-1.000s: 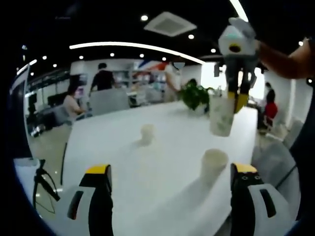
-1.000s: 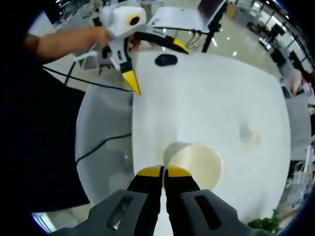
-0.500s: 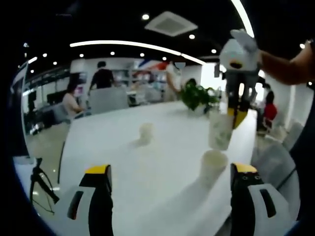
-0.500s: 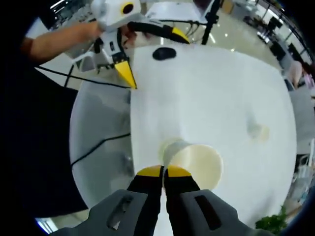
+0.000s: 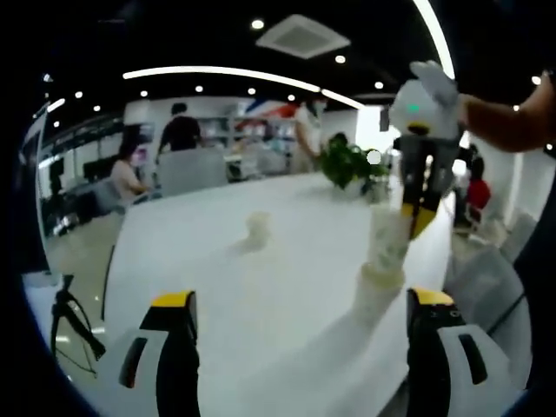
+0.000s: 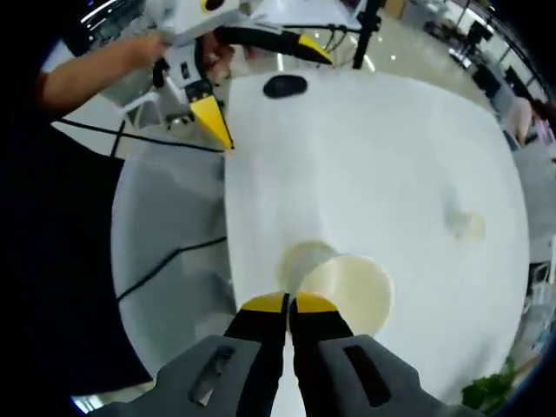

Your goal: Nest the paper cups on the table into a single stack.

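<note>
My right gripper [image 6: 289, 301] is shut on the rim of a white paper cup [image 6: 349, 293], held upright. In the left gripper view that held cup [image 5: 387, 241] hangs from the right gripper [image 5: 415, 215], its base at the mouth of a second cup [image 5: 373, 294] standing on the white table [image 5: 261, 287]. The second cup's rim [image 6: 298, 258] peeks out beside the held one. A third cup [image 5: 258, 228] stands alone farther off, also visible as a small cup [image 6: 470, 226]. My left gripper [image 5: 302, 299] is wide open over the table with nothing between its jaws; the left gripper [image 6: 261, 85] is held by a hand.
A black mouse-like object [image 6: 284, 84] lies near the table's edge. Cables and a tripod [image 6: 369, 26] stand off the table's side. A potted plant [image 5: 347, 165] sits at the far end, with people and chairs beyond it.
The right gripper has lowered its cup from above the table cup until its base meets that cup's mouth. The left gripper has stayed open and nearly still.
</note>
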Demonstrator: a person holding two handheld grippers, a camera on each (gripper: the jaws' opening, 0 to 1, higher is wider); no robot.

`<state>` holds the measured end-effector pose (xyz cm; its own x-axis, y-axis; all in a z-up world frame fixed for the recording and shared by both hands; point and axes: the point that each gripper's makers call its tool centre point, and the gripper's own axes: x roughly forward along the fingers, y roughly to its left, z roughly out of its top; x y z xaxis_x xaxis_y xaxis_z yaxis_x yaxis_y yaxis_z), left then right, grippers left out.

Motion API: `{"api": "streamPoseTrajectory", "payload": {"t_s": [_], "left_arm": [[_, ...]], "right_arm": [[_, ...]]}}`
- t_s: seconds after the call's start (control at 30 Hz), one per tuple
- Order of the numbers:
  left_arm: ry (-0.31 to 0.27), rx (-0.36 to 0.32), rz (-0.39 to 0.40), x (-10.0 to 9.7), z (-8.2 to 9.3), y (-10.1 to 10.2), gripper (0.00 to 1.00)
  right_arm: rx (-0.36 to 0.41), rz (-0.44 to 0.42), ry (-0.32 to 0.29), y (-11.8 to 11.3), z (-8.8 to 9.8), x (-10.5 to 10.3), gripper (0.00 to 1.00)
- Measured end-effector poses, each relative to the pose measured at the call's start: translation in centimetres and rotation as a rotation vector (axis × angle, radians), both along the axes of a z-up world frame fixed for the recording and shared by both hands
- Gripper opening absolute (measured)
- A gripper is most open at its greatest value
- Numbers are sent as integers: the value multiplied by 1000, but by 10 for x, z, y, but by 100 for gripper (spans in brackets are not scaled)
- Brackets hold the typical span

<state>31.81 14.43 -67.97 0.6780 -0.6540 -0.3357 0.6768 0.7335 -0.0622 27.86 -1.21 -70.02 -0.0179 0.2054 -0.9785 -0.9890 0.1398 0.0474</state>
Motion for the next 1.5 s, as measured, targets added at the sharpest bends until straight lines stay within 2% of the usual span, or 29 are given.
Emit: {"api": "streamPoseTrajectory", "payload": {"t_s": [0.3, 1.03, 1.37, 1.5], "left_arm": [[11, 2, 2, -1, -3, 0, 98], [24, 22, -2, -7, -9, 2, 98], [31, 23, 5, -11, -12, 4, 98], [32, 23, 2, -12, -13, 3, 98]], "right_arm": [[-8, 3, 2, 0, -14, -5, 0], [-23, 14, -45, 6, -44, 0, 0], [-33, 19, -46, 5, -63, -2, 0], [-20, 2, -36, 5, -65, -1, 0]]}}
